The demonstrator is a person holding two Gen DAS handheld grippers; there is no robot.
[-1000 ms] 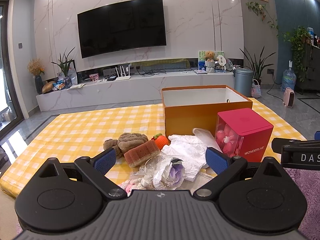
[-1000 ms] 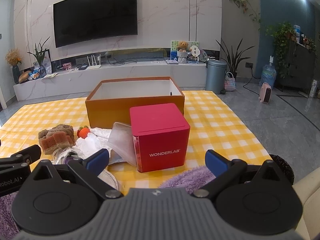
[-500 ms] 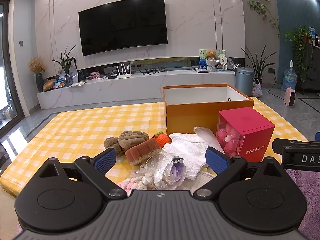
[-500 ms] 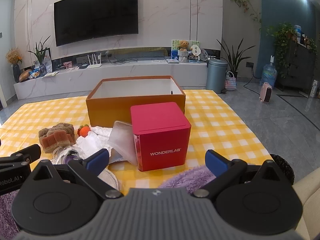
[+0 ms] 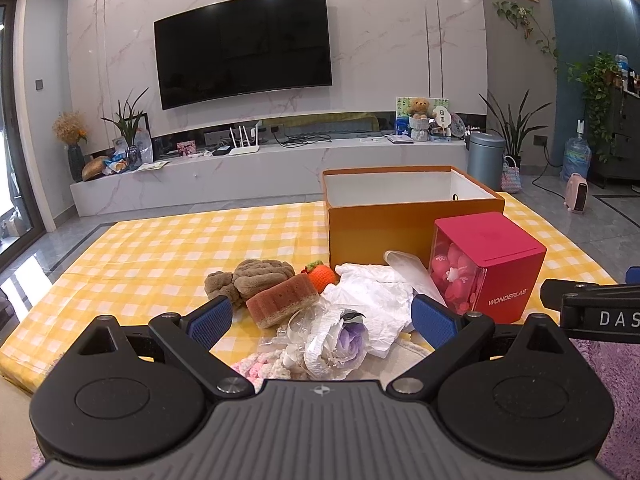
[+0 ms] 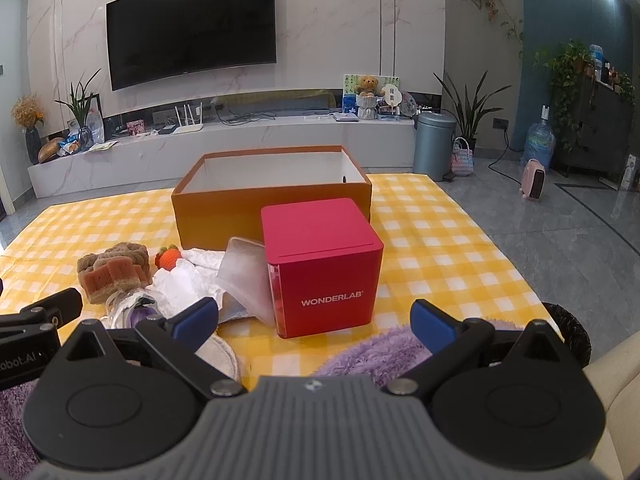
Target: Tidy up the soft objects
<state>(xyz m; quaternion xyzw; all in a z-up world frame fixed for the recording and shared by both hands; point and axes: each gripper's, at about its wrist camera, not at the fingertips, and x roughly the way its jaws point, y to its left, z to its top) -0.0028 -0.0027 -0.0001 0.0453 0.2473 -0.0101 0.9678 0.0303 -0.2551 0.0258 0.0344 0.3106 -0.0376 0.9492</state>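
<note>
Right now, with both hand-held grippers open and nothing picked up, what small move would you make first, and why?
Probably ease the left hand-held gripper forward and down onto the brown sponge. Its jaws are open and empty, the sponge lies just ahead at the near edge of the pile, and the orange box behind stands open to receive it.
</note>
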